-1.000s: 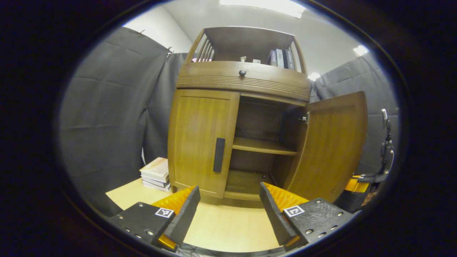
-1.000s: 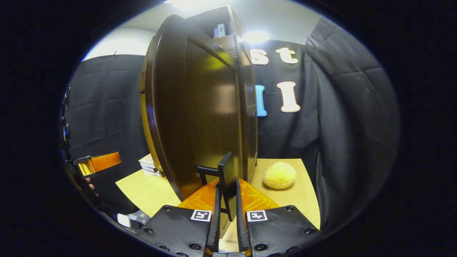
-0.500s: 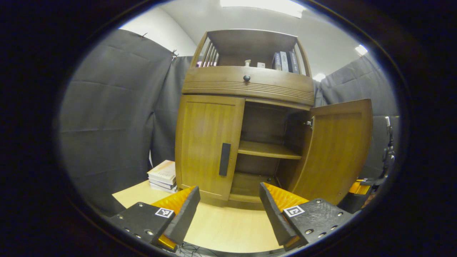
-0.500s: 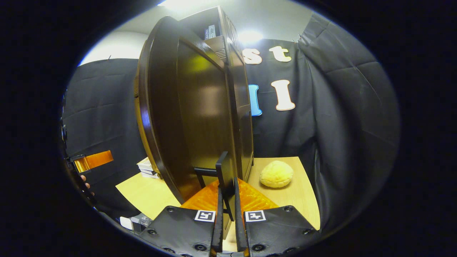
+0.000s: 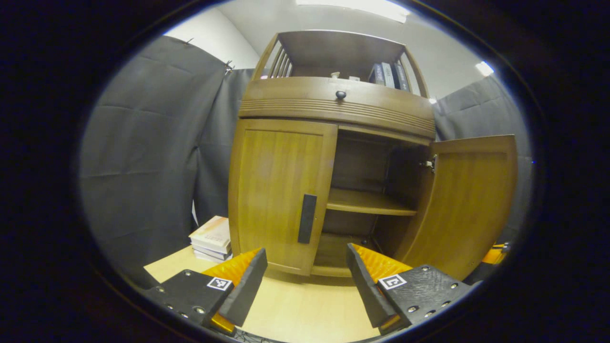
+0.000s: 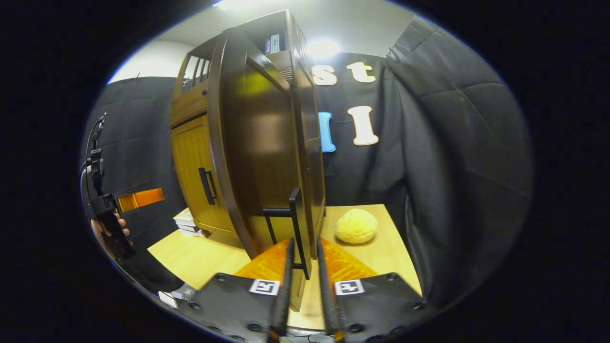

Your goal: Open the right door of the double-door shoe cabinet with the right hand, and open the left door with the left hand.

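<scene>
So, the double-door shoe cabinet (image 5: 333,109) is stood on a light wooden bench (image 5: 305,309), with the booth's black cloth hung behind it. In the left gripper view, the right door (image 5: 469,205) is seen swung wide open, and a bare inner shelf (image 5: 367,202) is exposed behind it. The left door (image 5: 279,190) is shut, flat against the frame, with its black handle (image 5: 307,218) untouched.

The left gripper (image 5: 305,251) is held back from the cabinet. Its jaws are spread wide with nothing between them, and they are roughly lined up with the left door's handle and the open half. A stack of books (image 5: 212,236) is parked on the bench just beside the cabinet's left side. More books (image 5: 388,75) are stood upright on the open top shelf, above a drawer with a dark knob (image 5: 340,95).

In the right gripper view, the right door is seen nearly edge-on. Its black handle (image 6: 296,228) is caught between the jaws of the right gripper (image 6: 304,240), which are drawn close together around it. A thin gap seems to be left on one side, though, so it can't be told whether the bar is really clamped. A yellow, bun-like round thing (image 6: 355,226) is sat on the bench past the door. Far off at the left edge, the left gripper is held in a hand (image 6: 107,231).
</scene>
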Motion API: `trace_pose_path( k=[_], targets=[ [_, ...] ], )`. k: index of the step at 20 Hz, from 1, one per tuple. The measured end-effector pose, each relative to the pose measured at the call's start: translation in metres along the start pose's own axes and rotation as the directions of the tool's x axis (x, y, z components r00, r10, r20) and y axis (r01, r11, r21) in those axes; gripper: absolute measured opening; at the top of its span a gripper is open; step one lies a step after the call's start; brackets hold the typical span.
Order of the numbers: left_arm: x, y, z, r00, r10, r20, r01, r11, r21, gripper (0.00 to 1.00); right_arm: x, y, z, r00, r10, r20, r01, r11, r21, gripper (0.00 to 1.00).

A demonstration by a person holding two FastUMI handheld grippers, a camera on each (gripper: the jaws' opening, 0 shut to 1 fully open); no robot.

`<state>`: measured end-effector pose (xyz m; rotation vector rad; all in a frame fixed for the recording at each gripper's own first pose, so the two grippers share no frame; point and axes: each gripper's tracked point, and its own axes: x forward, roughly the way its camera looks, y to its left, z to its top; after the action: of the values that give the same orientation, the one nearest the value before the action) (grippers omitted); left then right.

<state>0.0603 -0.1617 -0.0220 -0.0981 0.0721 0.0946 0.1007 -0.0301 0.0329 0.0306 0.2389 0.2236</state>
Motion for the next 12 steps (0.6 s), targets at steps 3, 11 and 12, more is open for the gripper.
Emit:
trace_pose_path(
  k=[3,11,12],
  targets=[
    [0.04,0.013,0.015,0.999,-0.032,0.012,0.032,0.999,-0.01,0.96,-0.009,-0.013,0.002,0.993,-0.116,0.004,0.115,0.993,0.033,0.7],
    [0.136,0.021,0.014,0.99,-0.137,-0.021,0.136,0.99,-0.024,0.96,-0.048,-0.024,0.0,0.932,-0.362,0.008,0.359,0.928,0.096,0.92],
    [0.147,0.017,0.012,0.988,-0.152,-0.025,0.151,0.988,-0.018,0.96,-0.053,-0.021,0.001,0.926,-0.378,0.013,0.375,0.922,0.098,0.98]
  ],
)
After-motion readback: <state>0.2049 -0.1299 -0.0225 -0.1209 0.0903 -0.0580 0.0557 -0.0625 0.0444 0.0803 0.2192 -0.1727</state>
